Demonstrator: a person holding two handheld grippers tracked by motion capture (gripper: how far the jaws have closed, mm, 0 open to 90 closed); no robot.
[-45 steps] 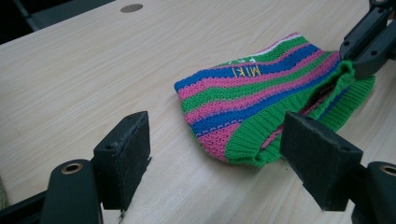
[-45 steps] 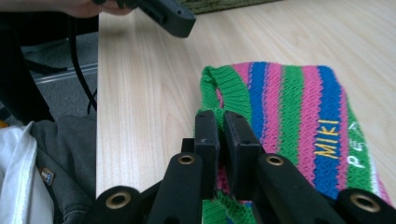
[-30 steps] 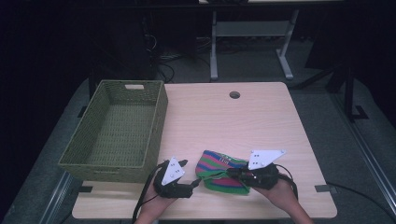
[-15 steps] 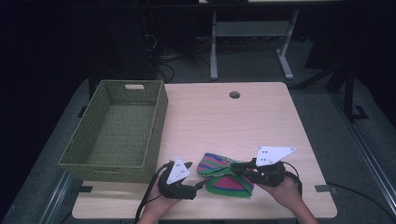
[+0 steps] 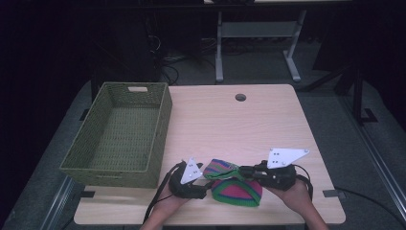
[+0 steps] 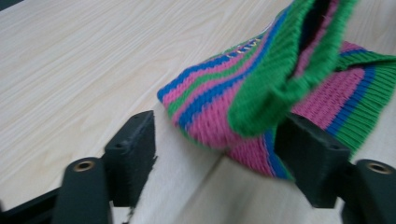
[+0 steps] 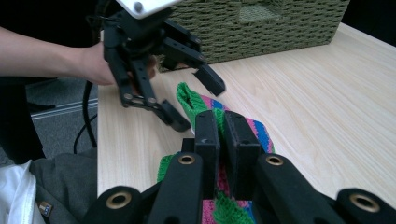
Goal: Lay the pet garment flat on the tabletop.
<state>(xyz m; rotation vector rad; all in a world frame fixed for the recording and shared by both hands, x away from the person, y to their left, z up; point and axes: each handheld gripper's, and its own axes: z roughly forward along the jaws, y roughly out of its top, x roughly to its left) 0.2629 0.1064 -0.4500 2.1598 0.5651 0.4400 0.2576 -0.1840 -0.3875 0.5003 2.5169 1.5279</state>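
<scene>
A knit hat (image 5: 237,192) striped in green, pink and blue lies near the table's front edge. My right gripper (image 5: 242,170) is shut on its green brim and holds that edge lifted toward the left; in the right gripper view the jaws (image 7: 223,126) pinch the fabric (image 7: 259,128). My left gripper (image 5: 208,186) points right at the hat's left end. In the left gripper view its jaws (image 6: 219,135) have just been closing and stand open around the hat's raised end (image 6: 219,93); the left pad is clear of the fabric. The right gripper view also shows the left gripper (image 7: 196,103) at the brim.
An empty green woven basket (image 5: 115,172) stands at the table's left, close behind the left hand; its wall (image 7: 261,28) appears in the right gripper view. The wooden table (image 5: 230,124) has a cable hole (image 5: 240,97) at the back. Both forearms enter over the front edge.
The left gripper has moved right to the hat's left end and its jaws have narrowed a little. The right gripper has kept its grip on the brim, nearly still.
</scene>
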